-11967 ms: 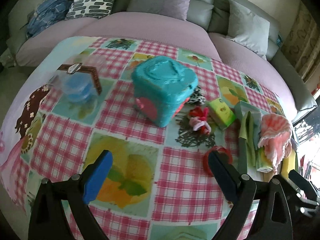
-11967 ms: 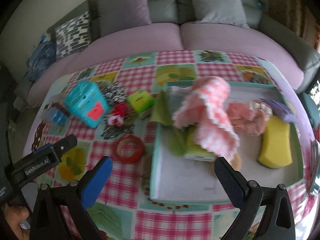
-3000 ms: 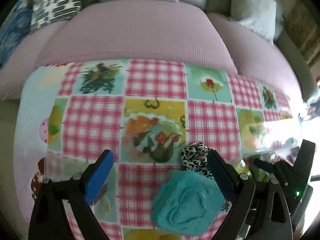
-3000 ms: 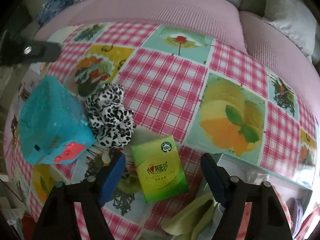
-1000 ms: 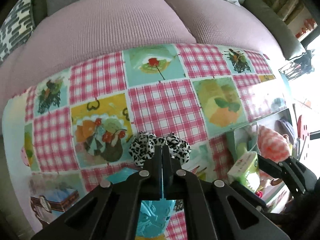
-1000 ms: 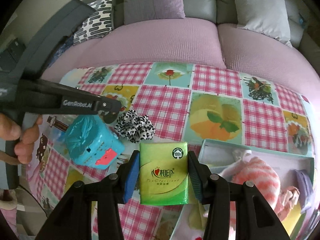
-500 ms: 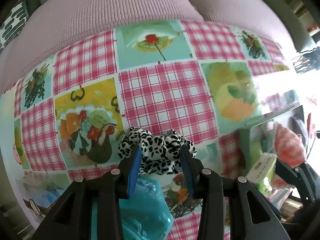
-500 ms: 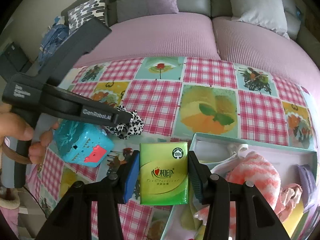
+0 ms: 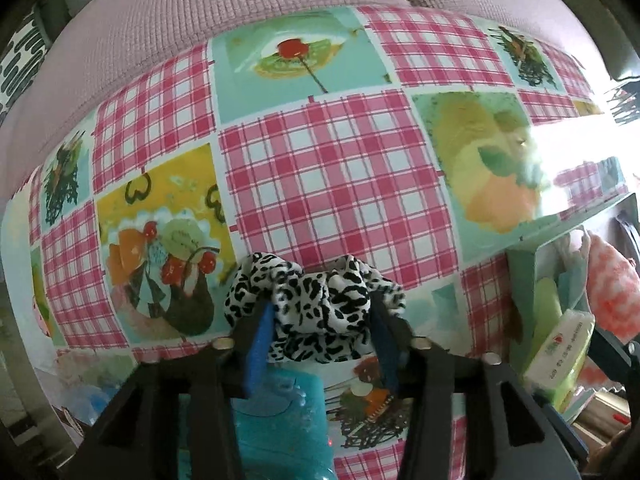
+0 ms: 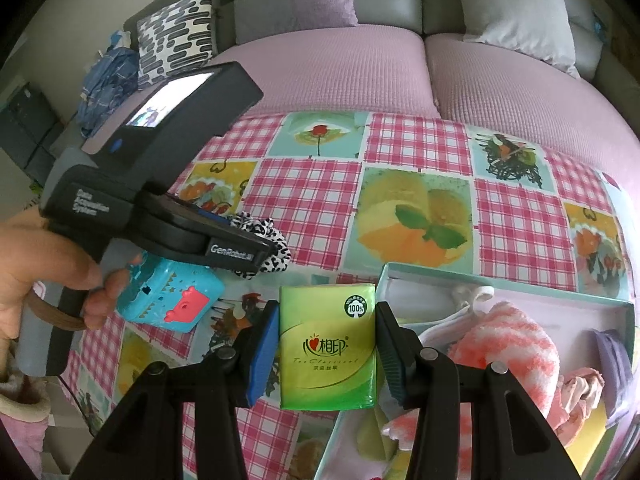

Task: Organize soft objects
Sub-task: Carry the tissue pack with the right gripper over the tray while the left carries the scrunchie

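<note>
So I'm mid-grab on the leopard-print scrunchie (image 9: 316,308): the left gripper (image 9: 322,344) has just been closing, its jaws straddling the puffy, crinkled fabric ring on the glossy checked tablecloth (image 9: 340,184). Pads look about touching it, but I can't tell if it's truly pinched yet. Next I'd say: squeeze until it bunches, then lift. The right gripper (image 10: 326,344) is clamped on a slick green tissue pack (image 10: 327,346), flat-sided and squishy, held above the near corner of the teal tray (image 10: 624,316).
</note>
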{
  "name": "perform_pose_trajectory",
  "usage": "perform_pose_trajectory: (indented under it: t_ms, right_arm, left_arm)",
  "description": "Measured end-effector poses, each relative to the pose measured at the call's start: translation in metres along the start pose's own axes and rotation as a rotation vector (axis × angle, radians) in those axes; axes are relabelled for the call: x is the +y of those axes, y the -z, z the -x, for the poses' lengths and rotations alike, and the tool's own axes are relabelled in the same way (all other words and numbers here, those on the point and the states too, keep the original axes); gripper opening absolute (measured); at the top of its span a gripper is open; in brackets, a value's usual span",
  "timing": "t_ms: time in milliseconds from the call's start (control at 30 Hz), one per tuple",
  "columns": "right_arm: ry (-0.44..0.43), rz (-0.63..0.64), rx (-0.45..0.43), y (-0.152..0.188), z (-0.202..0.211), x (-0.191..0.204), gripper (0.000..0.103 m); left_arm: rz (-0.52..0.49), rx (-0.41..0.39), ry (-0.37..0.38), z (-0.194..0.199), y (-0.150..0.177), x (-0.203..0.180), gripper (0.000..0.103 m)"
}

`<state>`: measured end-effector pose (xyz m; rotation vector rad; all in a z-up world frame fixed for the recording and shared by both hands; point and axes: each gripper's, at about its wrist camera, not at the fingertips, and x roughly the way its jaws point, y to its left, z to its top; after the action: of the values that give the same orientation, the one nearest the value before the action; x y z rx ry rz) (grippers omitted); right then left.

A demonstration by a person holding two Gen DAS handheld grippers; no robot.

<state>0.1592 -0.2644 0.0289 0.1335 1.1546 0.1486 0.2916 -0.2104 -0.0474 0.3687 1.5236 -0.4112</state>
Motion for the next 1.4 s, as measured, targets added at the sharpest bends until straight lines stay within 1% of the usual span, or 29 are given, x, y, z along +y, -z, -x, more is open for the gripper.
perform_pose_trajectory:
  t_ms: [33, 67, 133, 267, 400, 533, 600, 700, 800, 967, 1100, 1267, 1333, 1400]
  right_arm:
    - [-0.001, -0.002, 0.000, 0.000, 0.000, 0.000, 0.049]
    - [-0.002, -0.004, 0.001, 0.001, 0.001, 0.000, 0.049]
    - [-0.004, -0.005, 0.001, 0.002, 0.002, 0.000, 0.049]
    - [-0.001, -0.003, -0.008, 0.005, 0.010, 0.003, 0.049]
    - [0.009, -0.005, -0.029, 0.011, 0.026, 0.007, 0.049]
    - [0.011, -0.019, -0.055, 0.021, 0.042, 0.009, 0.050]
    - [0.027, -0.034, -0.063, 0.030, 0.051, 0.009, 0.050]
    - [0.032, -0.057, -0.087, 0.045, 0.066, 0.006, 0.050]
    - [0.042, -0.098, -0.112, 0.063, 0.081, -0.003, 0.050]
    - [0.081, -0.184, -0.147, 0.095, 0.105, -0.025, 0.050]
    - [0.121, -0.258, -0.178, 0.113, 0.121, -0.050, 0.050]
    - [0.179, -0.330, -0.224, 0.127, 0.137, -0.082, 0.050]
    - [0.181, -0.359, -0.220, 0.130, 0.134, -0.095, 0.050]
    - [0.174, -0.386, -0.215, 0.132, 0.130, -0.106, 0.050]
  left_arm:
    - [0.001, -0.005, 0.013, 0.001, 0.001, 0.000, 0.031]
    - [0.001, -0.010, 0.013, 0.003, 0.002, -0.001, 0.029]
    - [0.007, -0.025, 0.002, 0.009, 0.006, 0.000, 0.020]
    - [0.045, -0.081, 0.022, 0.033, 0.019, 0.008, 0.019]
    - [0.043, -0.187, 0.032, 0.071, 0.043, 0.010, 0.019]
    - [0.073, -0.306, 0.090, 0.105, 0.077, 0.011, 0.019]
    - [0.076, -0.351, 0.109, 0.117, 0.093, 0.012, 0.019]
    - [0.100, -0.407, 0.159, 0.132, 0.112, 0.008, 0.019]
    - [0.119, -0.449, 0.183, 0.137, 0.134, 0.000, 0.019]
    - [0.132, -0.497, 0.204, 0.144, 0.166, -0.016, 0.019]
    - [0.116, -0.522, 0.222, 0.144, 0.184, -0.039, 0.019]
    - [0.057, -0.531, 0.248, 0.138, 0.190, -0.076, 0.019]
    - [0.034, -0.525, 0.256, 0.131, 0.188, -0.092, 0.019]
    - [0.023, -0.522, 0.249, 0.125, 0.185, -0.103, 0.019]
